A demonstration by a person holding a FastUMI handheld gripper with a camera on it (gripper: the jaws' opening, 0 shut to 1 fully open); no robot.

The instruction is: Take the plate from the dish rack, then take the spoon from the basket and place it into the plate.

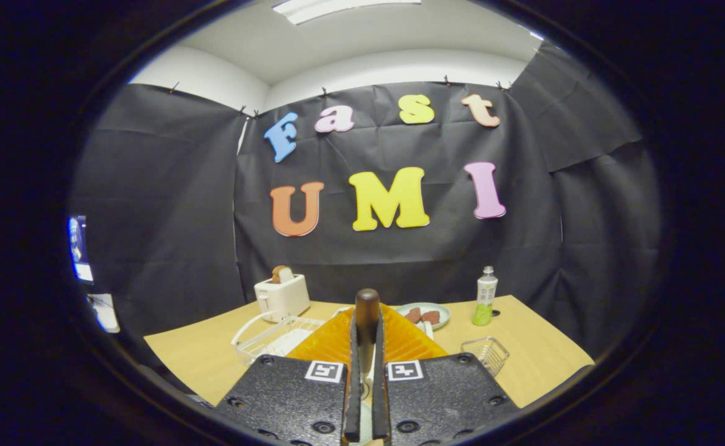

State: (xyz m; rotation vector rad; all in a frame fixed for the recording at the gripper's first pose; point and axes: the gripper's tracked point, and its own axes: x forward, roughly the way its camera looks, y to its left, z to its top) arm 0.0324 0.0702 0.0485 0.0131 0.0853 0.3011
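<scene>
Gripping a spoon (pixel 367 316) by its dark, rounded, smooth handle, the gripper (pixel 367 371) has its two fingers drawn nearly together, one pressing on each side of the handle, which stands upright between them with its knob-like end above the fingertips. The bowl of the spoon is hidden low between the fingers.

Taking the spoon as the landmark: right behind it sits the plate (pixel 399 337), a ribbed, translucent orange dish lying flat on the table (pixel 542 347), its ridges fanning out to both sides of the handle. Left of the spoon is the dish rack (pixel 269 337), white wire with a pale tray beneath it; I cannot tell whether anything rests in it. Beyond the rack, farther left, stands a boxy cream toaster (pixel 283 296) with a slice of bread (pixel 282 273) sticking out of its top slot. Behind and slightly right of the spoon lies a round pale green dish (pixel 427 308) holding two reddish-brown pieces. Right of the spoon is the small basket (pixel 487 353), clear wire mesh, nothing visible in it. Farther right and back stands a slim bottle (pixel 485 297) with a green label and a white cap.

The table is smooth light wood; its right part, around the basket and out to the edge, is open.
</scene>
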